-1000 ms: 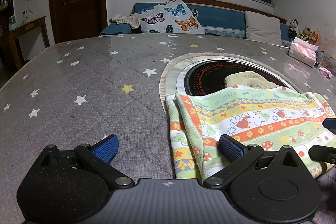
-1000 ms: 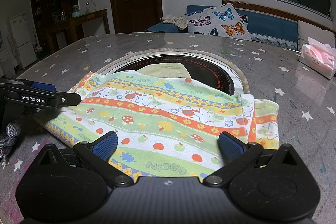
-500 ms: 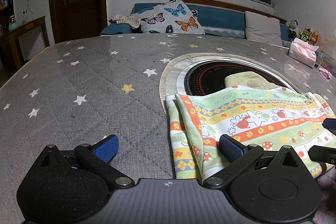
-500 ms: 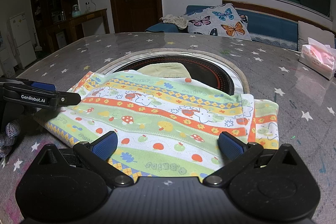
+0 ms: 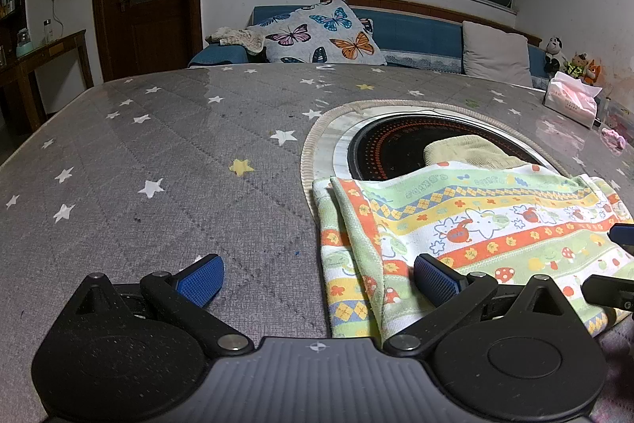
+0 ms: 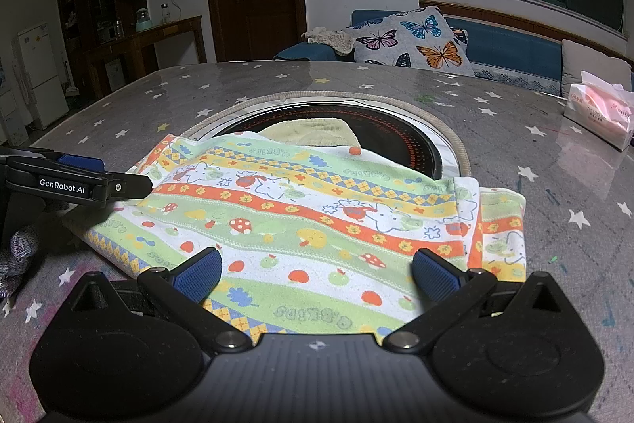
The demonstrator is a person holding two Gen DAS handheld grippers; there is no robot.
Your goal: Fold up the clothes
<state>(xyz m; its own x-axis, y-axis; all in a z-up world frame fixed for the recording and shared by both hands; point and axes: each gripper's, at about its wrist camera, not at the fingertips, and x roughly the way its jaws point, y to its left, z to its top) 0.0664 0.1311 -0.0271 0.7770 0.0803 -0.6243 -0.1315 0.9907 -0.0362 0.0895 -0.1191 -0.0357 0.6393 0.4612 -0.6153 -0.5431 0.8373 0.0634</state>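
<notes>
A striped children's-print cloth [image 6: 317, 224] lies folded flat on the grey star-patterned table [image 6: 554, 161], its far edge over a round black cooktop [image 6: 396, 129]. My right gripper [image 6: 317, 274] is open and low over the cloth's near edge, with nothing between its fingers. My left gripper [image 5: 317, 278] is open too, straddling the cloth's [image 5: 455, 224] left end: one pad [image 5: 436, 278] is over the fabric, the other [image 5: 200, 280] over bare table. From the right wrist, the left gripper [image 6: 79, 181] shows at the cloth's left corner. The right gripper's fingertips [image 5: 618, 236] show at the left wrist view's right edge.
A pale yellow cloth [image 5: 463, 151] lies on the cooktop [image 5: 380, 145] behind the striped one. A pink tissue pack [image 6: 602, 111] stands at the table's far right. Bare table [image 5: 158, 165] stretches left. A sofa with a butterfly cushion [image 5: 321, 34] is beyond the table.
</notes>
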